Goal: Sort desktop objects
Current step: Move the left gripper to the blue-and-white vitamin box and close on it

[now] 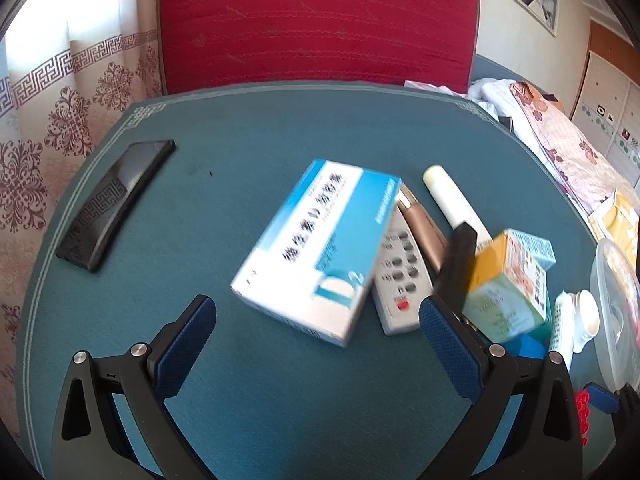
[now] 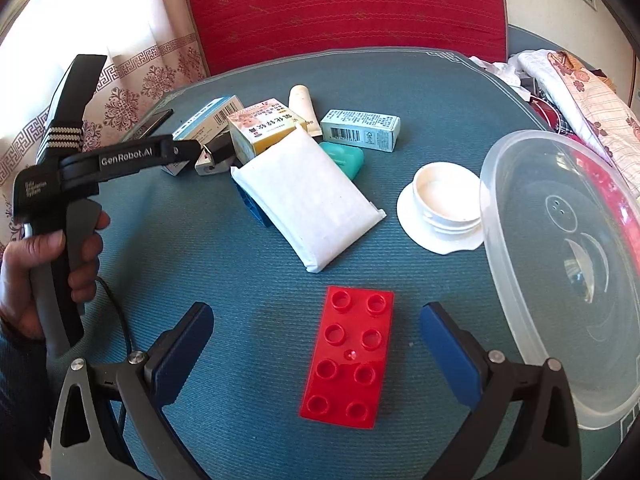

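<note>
In the left wrist view my left gripper (image 1: 318, 312) is open and empty, just short of a blue-and-white medicine box (image 1: 316, 252) that lies tilted over a white remote (image 1: 400, 280). A yellow-and-green box (image 1: 508, 284) stands beside its right finger. In the right wrist view my right gripper (image 2: 316, 344) is open around a red studded brick (image 2: 348, 356) lying flat on the blue table mat (image 2: 224, 280); the pads do not touch it. The left gripper tool (image 2: 120, 160) shows there at the left, held by a hand.
A black phone (image 1: 116, 200) lies far left. A white tube (image 1: 452, 200) and a bronze pen (image 1: 424, 228) lie behind the remote. A white packet (image 2: 308, 196), teal case (image 2: 346, 158), barcode box (image 2: 360, 128), white cap (image 2: 444, 208) and clear plastic lid (image 2: 568, 272) crowd the right. A red chair back (image 1: 316, 20) stands behind.
</note>
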A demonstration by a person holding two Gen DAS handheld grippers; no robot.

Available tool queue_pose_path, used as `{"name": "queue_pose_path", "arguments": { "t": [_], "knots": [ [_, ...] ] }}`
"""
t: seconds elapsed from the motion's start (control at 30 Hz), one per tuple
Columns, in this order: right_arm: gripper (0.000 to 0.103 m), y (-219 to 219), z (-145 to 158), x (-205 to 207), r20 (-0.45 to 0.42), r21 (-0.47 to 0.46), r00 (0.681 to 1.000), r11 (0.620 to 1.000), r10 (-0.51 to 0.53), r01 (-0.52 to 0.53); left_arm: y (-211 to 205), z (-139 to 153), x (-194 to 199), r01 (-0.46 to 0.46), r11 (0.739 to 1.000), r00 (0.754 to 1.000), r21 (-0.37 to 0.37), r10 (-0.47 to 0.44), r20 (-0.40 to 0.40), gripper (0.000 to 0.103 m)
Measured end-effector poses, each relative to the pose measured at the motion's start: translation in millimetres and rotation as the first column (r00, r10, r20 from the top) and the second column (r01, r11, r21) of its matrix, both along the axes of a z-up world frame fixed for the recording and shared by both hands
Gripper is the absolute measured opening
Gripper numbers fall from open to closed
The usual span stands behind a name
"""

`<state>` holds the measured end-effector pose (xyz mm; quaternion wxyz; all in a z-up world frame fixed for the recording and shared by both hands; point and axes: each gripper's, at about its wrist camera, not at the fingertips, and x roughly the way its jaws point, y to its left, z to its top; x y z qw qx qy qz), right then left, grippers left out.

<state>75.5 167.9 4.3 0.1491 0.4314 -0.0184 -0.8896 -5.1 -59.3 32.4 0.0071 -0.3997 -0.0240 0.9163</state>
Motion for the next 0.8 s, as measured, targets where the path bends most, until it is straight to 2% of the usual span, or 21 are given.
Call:
{"name": "queue_pose_path", "arguments": {
  "t": [0.17,0.27,0.47,0.67,0.8],
  "knots": [
    [0.103,-5,2,-3,-0.008,-0.004,1.000,1.000,0.010,-0.010,-5,5,-16,0.056,0.997,0.998,-0.048,-0.057,-0.019,0.103],
    [0.103,-10,5,-3,-0.022,-0.003,1.000,1.000,0.022,-0.022,-9,7,-31,0.092,0.994,0.996,-0.051,-0.093,-0.015,0.103],
    [0.103,-17,10,-2,-0.044,-0.002,0.998,0.999,0.045,-0.045,-7,1,-45,0.101,0.992,0.995,-0.075,-0.102,-0.009,0.103],
    [0.103,-20,12,-7,-0.051,0.000,0.997,0.999,0.051,-0.051,-4,0,-55,0.100,0.994,0.995,-0.041,-0.101,-0.006,0.103],
    [0.103,-21,15,-12,-0.069,0.009,0.996,0.999,0.054,-0.054,-7,-4,-57,0.107,0.994,0.994,0.013,-0.107,0.007,0.102]
  ]
}}
